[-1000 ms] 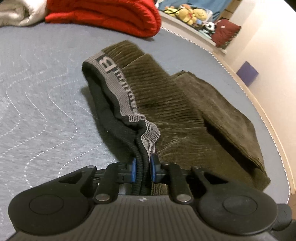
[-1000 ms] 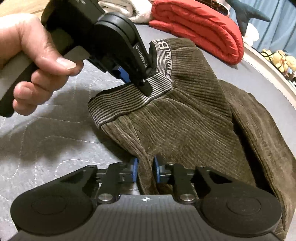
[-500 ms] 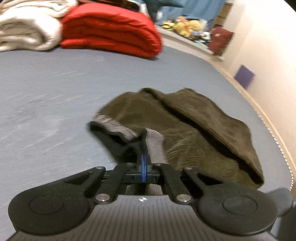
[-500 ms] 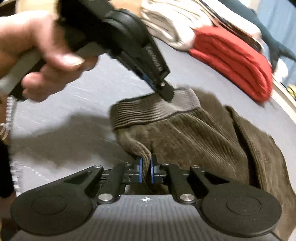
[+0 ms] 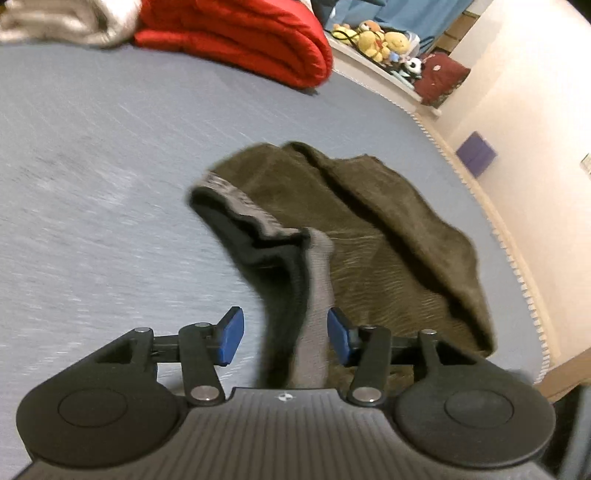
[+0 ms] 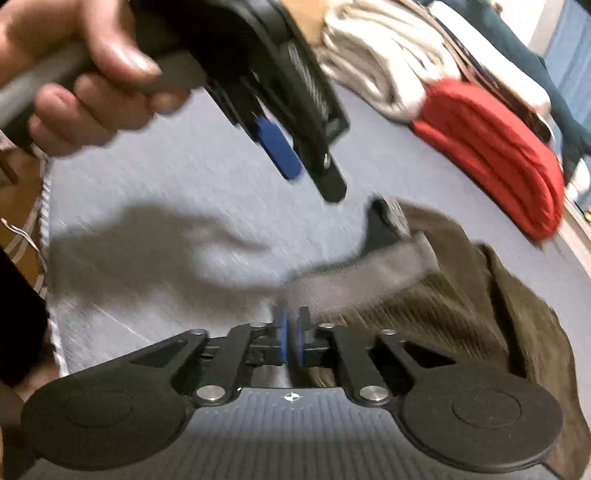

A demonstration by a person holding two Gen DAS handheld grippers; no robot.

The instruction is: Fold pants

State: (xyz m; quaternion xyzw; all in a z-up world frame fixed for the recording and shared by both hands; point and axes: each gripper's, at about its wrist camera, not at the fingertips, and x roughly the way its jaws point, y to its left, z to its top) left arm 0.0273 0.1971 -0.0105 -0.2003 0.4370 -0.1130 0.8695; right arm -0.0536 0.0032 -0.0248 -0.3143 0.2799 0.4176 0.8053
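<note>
Olive-brown corduroy pants (image 5: 369, 236) lie bunched on the grey bed cover (image 5: 92, 184). Their grey waistband (image 5: 240, 195) with its black lining runs up toward the camera. My left gripper (image 5: 284, 338) has its jaws opening, and the band hangs loose between the blue pads (image 5: 231, 336). In the right wrist view a hand (image 6: 92, 74) holds the left gripper (image 6: 314, 181) above the waistband (image 6: 362, 277), clear of it. My right gripper (image 6: 291, 339) still pinches the band's near end while its jaws start opening. The pants (image 6: 461, 314) trail off to the right.
A folded red quilt (image 5: 236, 37) and a white blanket (image 5: 62, 22) lie at the far end of the bed. Stuffed toys (image 5: 373, 37) sit on a ledge behind. The bed's piped edge (image 5: 517, 266) runs along the right, near the wall and a purple box (image 5: 475, 154).
The left gripper, shut on the waistband before, has spread its jaws and let the band go. Both grippers drew back and up, dragging the waist end; the pants look farther off and more bunched.
</note>
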